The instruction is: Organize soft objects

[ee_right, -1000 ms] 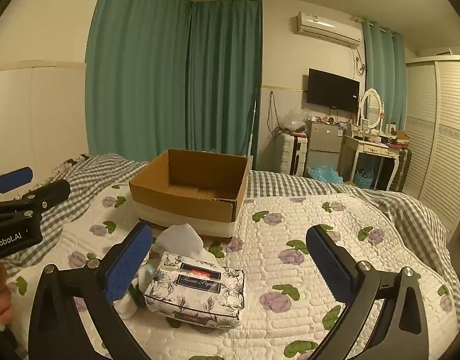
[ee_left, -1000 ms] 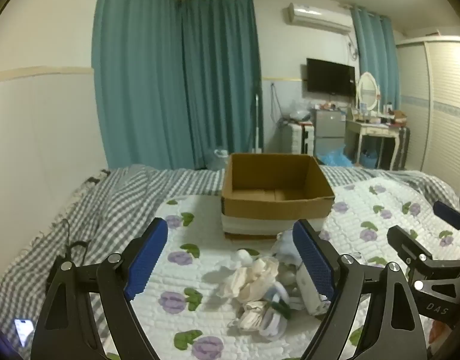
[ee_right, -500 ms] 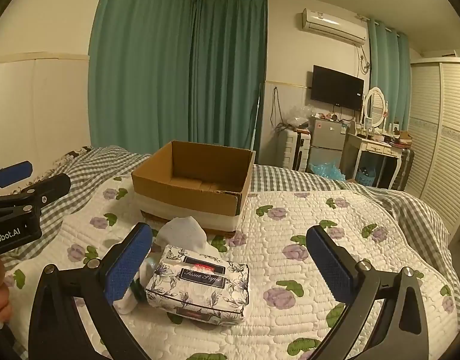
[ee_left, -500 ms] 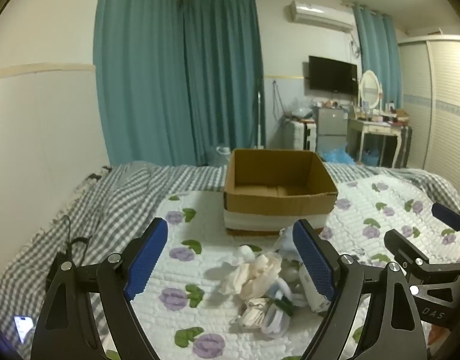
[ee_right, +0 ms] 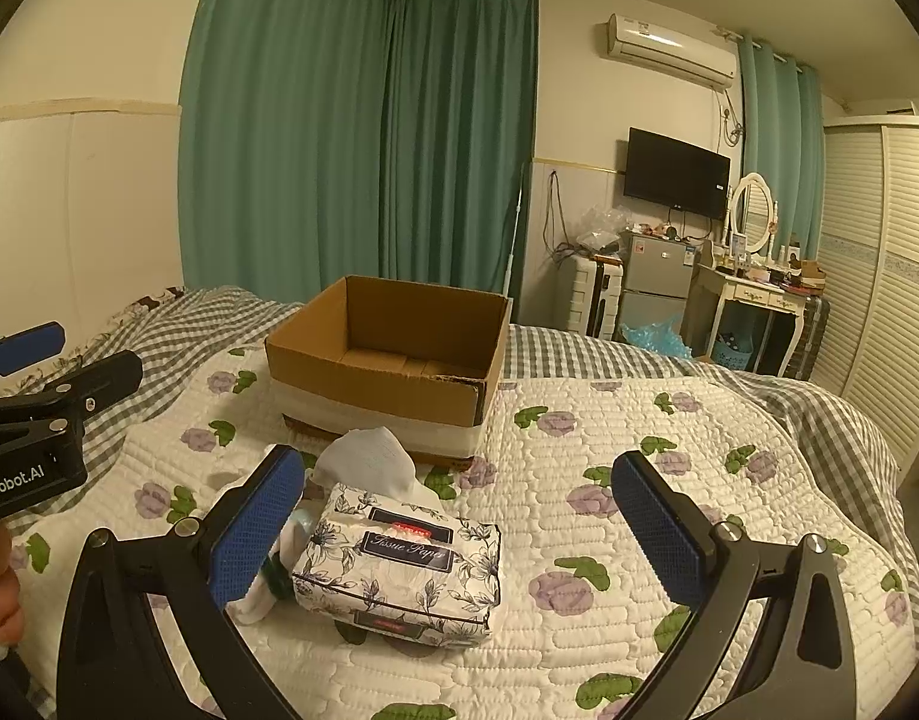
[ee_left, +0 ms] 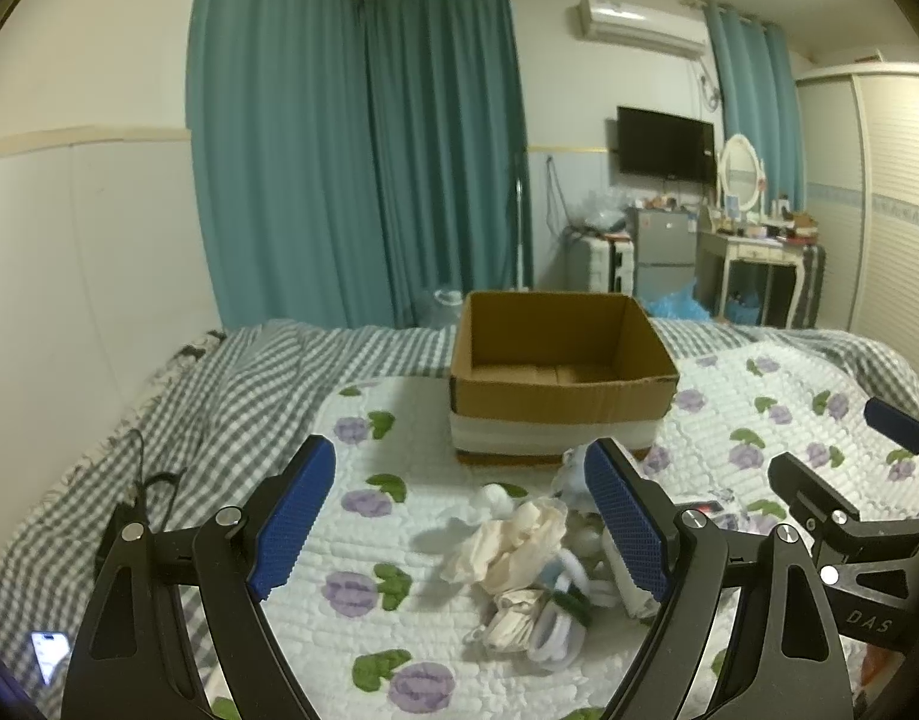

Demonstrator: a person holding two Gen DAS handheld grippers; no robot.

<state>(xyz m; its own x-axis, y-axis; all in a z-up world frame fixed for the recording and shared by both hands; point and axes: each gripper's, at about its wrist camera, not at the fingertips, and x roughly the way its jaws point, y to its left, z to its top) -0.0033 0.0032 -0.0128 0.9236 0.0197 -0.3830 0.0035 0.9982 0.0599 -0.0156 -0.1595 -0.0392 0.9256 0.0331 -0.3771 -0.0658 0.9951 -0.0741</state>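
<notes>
A pile of soft things lies on the flowered quilt: cream cloth (ee_left: pixel 513 543), white and blue socks (ee_left: pixel 558 612), and a floral tissue paper pack (ee_right: pixel 399 570) with a pale blue cloth (ee_right: pixel 369 459) behind it. An open, empty cardboard box (ee_left: pixel 555 378) stands beyond the pile; it also shows in the right wrist view (ee_right: pixel 393 354). My left gripper (ee_left: pixel 459 516) is open and empty, held above the pile's left side. My right gripper (ee_right: pixel 459 531) is open and empty, held over the tissue pack.
The bed has a grey checked blanket (ee_left: pixel 177 420) on the left with a black cable (ee_left: pixel 153 480) and a lit phone (ee_left: pixel 51 654). Teal curtains, a fridge, a dressing table (ee_right: pixel 753 300) and a wardrobe stand beyond the bed.
Both grippers have tilted or drawn back slightly, so the box and pile sit a little lower in view. Both stay open and empty. The objects have not moved.
</notes>
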